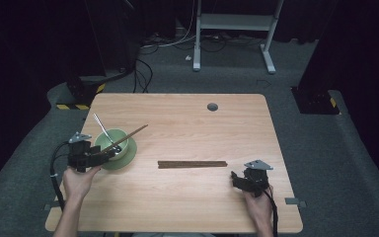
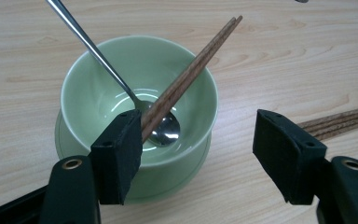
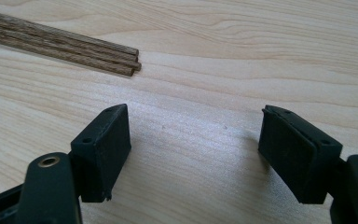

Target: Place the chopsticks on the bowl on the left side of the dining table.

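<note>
A pale green ceramic bowl (image 2: 137, 100) stands on a matching green saucer (image 2: 63, 140) near the left edge of the light wooden table (image 1: 192, 123). Inside the bowl lies a silver metal spoon (image 2: 165, 128), its head resting on the bottom and its long thin handle leaning up over the far-left rim. A pair of dark brown wooden chopsticks (image 2: 191, 74) also sits in the bowl: their lower ends reach down to the spoon's head, and their upper ends slant out over the far-right rim, lying tight against each other. No food or liquid can be made out in the bowl.

The left gripper (image 2: 198, 149) hovers just at the near side of the bowl with its jaws standing wide apart and nothing pressed between them. In the left gripper view one black pad overlaps the lower ends of the chopsticks; whether it touches them cannot be told.

A second bundle of dark brown wooden chopsticks (image 1: 192, 164) lies flat on the bare table, well to the right of the bowl, near the table's middle.

The right gripper (image 3: 193, 154) rests low over the table near the right edge, close to the right-hand end of that bundle but apart from it, jaws spread and empty.
</note>
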Available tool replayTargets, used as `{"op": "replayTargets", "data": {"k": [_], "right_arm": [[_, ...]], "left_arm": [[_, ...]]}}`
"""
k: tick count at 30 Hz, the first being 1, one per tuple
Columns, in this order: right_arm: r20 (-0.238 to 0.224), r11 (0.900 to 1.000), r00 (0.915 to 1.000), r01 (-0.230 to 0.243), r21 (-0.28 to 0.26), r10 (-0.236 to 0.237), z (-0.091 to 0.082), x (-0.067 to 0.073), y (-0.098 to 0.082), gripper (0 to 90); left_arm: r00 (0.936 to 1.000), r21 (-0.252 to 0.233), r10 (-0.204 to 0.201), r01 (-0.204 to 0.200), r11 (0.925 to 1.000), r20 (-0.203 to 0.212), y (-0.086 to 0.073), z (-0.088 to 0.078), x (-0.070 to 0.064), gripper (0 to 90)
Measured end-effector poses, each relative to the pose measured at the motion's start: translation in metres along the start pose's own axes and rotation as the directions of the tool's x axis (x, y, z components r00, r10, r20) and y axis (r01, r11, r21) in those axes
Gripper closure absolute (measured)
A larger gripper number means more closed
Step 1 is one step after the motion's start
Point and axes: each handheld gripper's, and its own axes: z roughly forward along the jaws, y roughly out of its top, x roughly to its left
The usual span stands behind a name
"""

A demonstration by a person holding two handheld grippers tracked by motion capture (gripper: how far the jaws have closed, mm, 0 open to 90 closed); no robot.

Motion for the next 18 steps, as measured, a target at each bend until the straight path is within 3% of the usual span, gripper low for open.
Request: {"op": "replayTargets", "data": {"k": [9, 18], "right_arm": [[0.000, 1.000, 1.0000, 0.000, 0.000, 0.000, 0.000, 0.000, 0.000, 24.5], [0.000, 1.000, 1.0000, 0.000, 0.000, 0.000, 0.000, 0.000, 0.000, 24.5]], "left_arm": [[0.9994, 0.015, -0.034, 0.034, 0.9993, 0.010, -0.017, 0.002, 0.002, 33.1], [0.9988, 0.033, -0.048, 0.048, 0.9983, -0.010, -0.027, 0.006, 0.005, 33.2]]}}
